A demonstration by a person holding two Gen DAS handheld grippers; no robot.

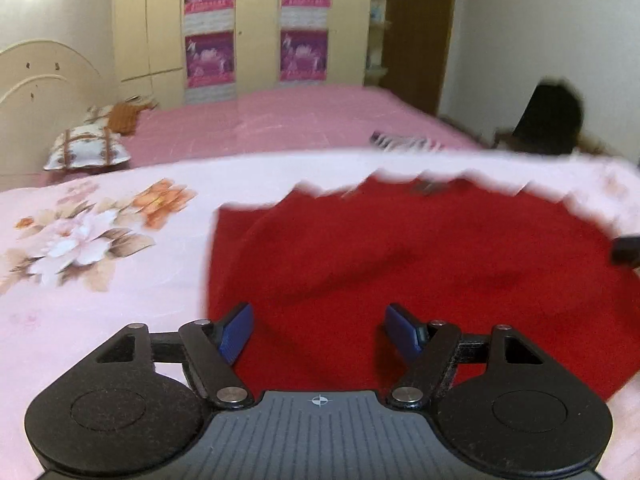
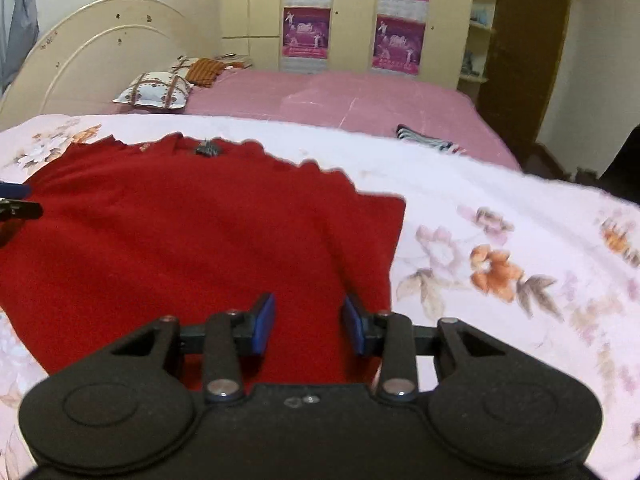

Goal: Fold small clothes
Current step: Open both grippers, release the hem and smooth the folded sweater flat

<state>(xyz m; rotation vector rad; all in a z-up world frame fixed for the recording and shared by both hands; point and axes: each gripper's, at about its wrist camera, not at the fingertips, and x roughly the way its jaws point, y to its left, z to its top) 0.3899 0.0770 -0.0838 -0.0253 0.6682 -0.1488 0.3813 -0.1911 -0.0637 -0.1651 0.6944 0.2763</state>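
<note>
A red knit garment [image 1: 400,260] lies spread flat on a pale floral sheet [image 1: 100,240]; it also shows in the right wrist view [image 2: 192,240]. My left gripper [image 1: 318,330] is open, its blue pads over the garment's near left edge. My right gripper [image 2: 309,324] is open, its blue pads over the garment's near right edge. A small dark label [image 2: 207,148] sits at the garment's far neckline. The right gripper's tip [image 1: 626,250] shows at the right edge of the left wrist view; the left gripper's tip [image 2: 16,204] shows at the left edge of the right wrist view.
Beyond the floral sheet [image 2: 500,240] lies a pink bed [image 2: 340,100] with patterned pillows [image 2: 154,90], an orange cloth [image 2: 206,70] and a striped garment [image 2: 424,138]. A cream headboard [image 2: 92,52] and wardrobe with purple posters [image 2: 308,32] stand behind. A brown door [image 2: 520,48] is at the right.
</note>
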